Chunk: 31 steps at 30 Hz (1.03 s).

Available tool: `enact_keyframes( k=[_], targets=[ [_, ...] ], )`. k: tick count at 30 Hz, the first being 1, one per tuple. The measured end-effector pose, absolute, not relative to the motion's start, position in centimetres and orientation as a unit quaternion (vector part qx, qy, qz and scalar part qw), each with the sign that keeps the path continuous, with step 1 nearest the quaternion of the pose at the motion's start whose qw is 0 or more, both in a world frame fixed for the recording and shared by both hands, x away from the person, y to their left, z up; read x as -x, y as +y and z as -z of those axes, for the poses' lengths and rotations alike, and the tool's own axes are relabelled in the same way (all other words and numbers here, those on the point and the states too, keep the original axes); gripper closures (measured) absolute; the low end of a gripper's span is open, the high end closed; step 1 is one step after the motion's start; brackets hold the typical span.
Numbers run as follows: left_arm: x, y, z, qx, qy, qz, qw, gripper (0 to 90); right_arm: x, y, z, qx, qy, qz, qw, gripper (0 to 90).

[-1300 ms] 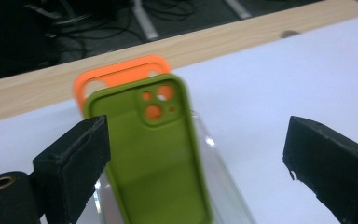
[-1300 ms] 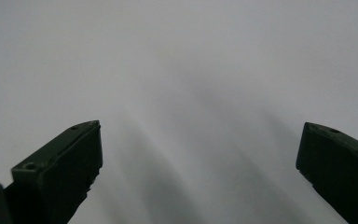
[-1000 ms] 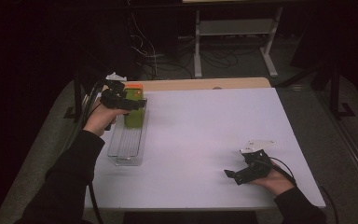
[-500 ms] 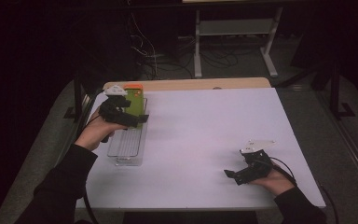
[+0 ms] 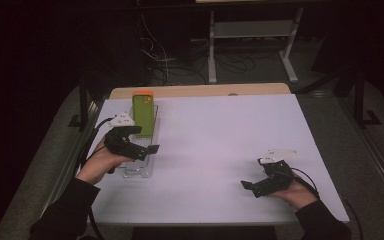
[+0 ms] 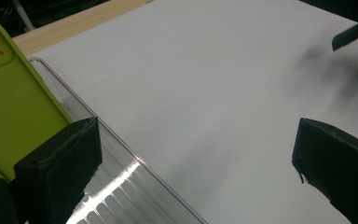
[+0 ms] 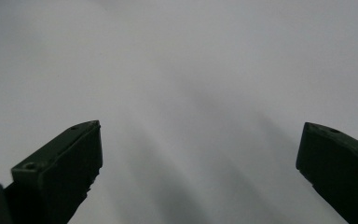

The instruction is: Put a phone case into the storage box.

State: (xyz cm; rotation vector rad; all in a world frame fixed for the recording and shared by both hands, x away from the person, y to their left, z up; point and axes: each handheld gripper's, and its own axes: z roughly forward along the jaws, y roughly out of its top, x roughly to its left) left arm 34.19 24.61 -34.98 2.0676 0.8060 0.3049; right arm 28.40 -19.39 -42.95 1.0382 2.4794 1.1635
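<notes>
table: pretty much the whole scene is taken up by it, a plain white top with a strip of bare wood seen along the far edge. It's lit brightly while everything around it is left dark. More of the same white surface is seen in both gripper views.

clear tray: a long see-through plastic rack, laid lengthwise near the table's left edge, running from the near side toward the far side. Ribbed slots are seen along its bottom in the left gripper view, where its shiny rim is cut across the lower left.

phone case: lime green with orange around the camera cutout, stood upright in the far end of the tray, leaned back a bit. In the left gripper view it's seen just behind the left-hand jaw, apart from it as far as can be told.

left gripper: held over the near-to-middle part of the tray, just short of the phone case, pointed off to the right. The jaws are spread wide and nothing is gripped between them, just tray and bare table.

right gripper: parked low at the near right of the table, well apart from the tray and case, aimed left. The jaws are opened wide too, with nothing but blank white table seen in the gap.
</notes>
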Motion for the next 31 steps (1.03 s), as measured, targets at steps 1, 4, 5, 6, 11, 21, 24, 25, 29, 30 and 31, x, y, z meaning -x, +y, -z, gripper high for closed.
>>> enact_keyframes(
  k=[1, 4, 5, 6, 11, 21, 24, 25, 29, 30, 31],
  targets=[
    [-33.9, 24.6, 35.2, -0.832, 0.320, -0.121, 0.436, 1.0, -28.4, -19.4, 42.9, -0.353, 0.841, -0.397, 0.106, 0.0],
    [-33.1, 24.8, 35.8, -0.833, 0.315, -0.121, 0.438, 1.0, -28.4, -19.4, 42.8, -0.347, 0.840, -0.402, 0.111, 0.0],
    [-32.8, 24.8, 36.0, -0.835, 0.312, -0.123, 0.436, 1.0, -28.4, -19.5, 42.7, -0.346, 0.841, -0.401, 0.113, 0.0],
    [-32.5, 24.9, 36.3, -0.836, 0.308, -0.125, 0.436, 1.0, -28.3, -19.5, 42.7, -0.348, 0.839, -0.402, 0.110, 0.0],
    [-31.7, 25.5, 37.6, -0.835, 0.305, -0.127, 0.440, 1.0, -28.3, -19.6, 42.4, -0.344, 0.836, -0.412, 0.115, 0.0],
    [-30.5, 25.5, 38.9, -0.841, 0.285, -0.132, 0.440, 1.0, -28.2, -19.7, 41.7, -0.339, 0.827, -0.433, 0.116, 0.0],
    [-30.3, 25.5, 39.0, -0.842, 0.284, -0.130, 0.440, 1.0, -28.2, -19.7, 41.7, -0.340, 0.827, -0.433, 0.115, 0.0],
    [-30.3, 25.5, 39.0, -0.842, 0.281, -0.128, 0.443, 1.0, -28.3, -19.7, 41.7, -0.341, 0.826, -0.434, 0.117, 0.0],
    [-30.2, 25.4, 39.2, -0.845, 0.275, -0.124, 0.442, 1.0, -28.3, -19.8, 41.7, -0.341, 0.823, -0.437, 0.120, 0.0],
    [-30.2, 25.3, 39.2, -0.845, 0.276, -0.122, 0.443, 1.0, -28.3, -19.8, 41.7, -0.342, 0.823, -0.438, 0.121, 0.0],
    [-30.2, 25.3, 39.3, -0.844, 0.276, -0.122, 0.443, 1.0, -28.3, -19.8, 41.7, -0.343, 0.822, -0.438, 0.122, 0.0]
  ],
)
